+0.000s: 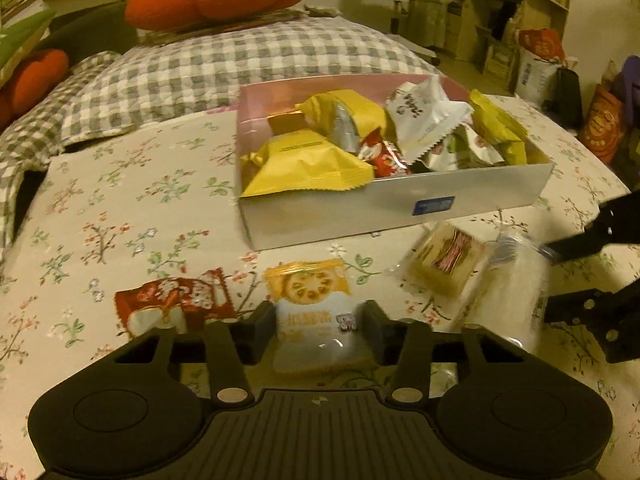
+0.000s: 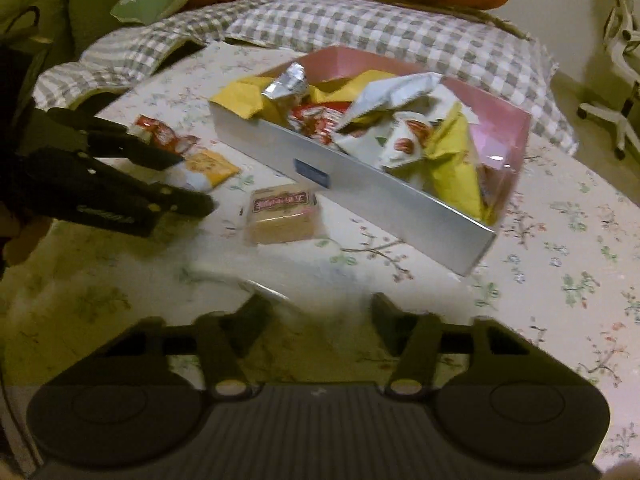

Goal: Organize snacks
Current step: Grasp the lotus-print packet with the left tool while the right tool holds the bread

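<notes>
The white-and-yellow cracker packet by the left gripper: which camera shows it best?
Left wrist view: the cracker packet fills the centre, between the left gripper fingers, print visible. The right wrist view shows only its yellow end, the rest hidden behind that gripper.

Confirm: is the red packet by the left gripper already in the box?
No, the red packet lies on the floral cloth, outside the box.

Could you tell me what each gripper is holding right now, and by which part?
The left gripper grips the cracker packet by its two side edges, near the lower half. The right gripper seems closed on a clear white packet, but blur hides where.
</notes>
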`<state>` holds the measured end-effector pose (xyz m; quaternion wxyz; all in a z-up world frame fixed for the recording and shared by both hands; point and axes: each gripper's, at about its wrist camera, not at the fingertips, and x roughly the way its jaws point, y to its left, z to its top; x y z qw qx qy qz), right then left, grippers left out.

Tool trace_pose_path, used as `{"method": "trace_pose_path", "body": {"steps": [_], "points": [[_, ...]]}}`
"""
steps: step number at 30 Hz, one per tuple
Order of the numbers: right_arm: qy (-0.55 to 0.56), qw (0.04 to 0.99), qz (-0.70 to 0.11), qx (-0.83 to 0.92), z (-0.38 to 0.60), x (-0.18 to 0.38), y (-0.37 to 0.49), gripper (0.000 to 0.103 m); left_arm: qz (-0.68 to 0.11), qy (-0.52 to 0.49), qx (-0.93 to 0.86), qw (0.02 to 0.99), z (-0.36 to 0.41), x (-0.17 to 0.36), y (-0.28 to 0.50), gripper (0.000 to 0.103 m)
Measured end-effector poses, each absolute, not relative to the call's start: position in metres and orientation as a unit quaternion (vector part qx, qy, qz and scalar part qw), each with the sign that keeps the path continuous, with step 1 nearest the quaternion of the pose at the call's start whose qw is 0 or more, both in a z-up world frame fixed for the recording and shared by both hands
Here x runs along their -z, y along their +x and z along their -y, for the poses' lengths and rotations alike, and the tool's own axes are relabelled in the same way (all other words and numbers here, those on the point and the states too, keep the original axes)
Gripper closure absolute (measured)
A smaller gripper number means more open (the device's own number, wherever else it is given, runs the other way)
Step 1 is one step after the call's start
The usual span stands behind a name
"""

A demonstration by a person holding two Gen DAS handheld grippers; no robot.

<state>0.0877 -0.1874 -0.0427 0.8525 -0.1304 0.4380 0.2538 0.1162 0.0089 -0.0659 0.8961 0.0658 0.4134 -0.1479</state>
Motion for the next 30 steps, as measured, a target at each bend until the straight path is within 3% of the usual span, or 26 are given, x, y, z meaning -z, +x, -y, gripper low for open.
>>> {"method": "trace_pose_path", "body": {"steps": [3,6,8,10,13,21,30], "points": [[-0.126,0.846,-0.446,-0.264,0.184,0.04,0.084,0.066,-0.418,0.054,0.147,0.895,-0.015,0.065,0.115,0.064],[-0.124,0.832,-0.459,-0.286,0.181,0.036,0.078,0.067,-0.434,0.035,0.142,0.889,-0.019,0.061,0.117,0.066],[-0.113,0.833,-0.462,-0.282,0.178,0.035,0.078,0.064,-0.444,0.02,0.139,0.885,-0.024,0.06,0.117,0.067],[-0.085,0.832,-0.47,-0.283,0.178,0.033,0.079,0.047,-0.452,0.007,0.139,0.881,-0.027,0.059,0.116,0.067],[-0.05,0.828,-0.481,-0.285,0.177,0.029,0.082,0.039,-0.462,0.007,0.16,0.872,-0.024,0.058,0.11,0.067],[0.038,0.83,-0.501,-0.241,0.18,0.027,0.098,0.038,-0.491,-0.021,0.246,0.835,-0.013,0.057,0.095,0.067],[0.013,0.836,-0.512,-0.196,0.163,0.03,0.098,0.042,-0.492,0.008,0.206,0.846,-0.024,0.052,0.089,0.067]]}}
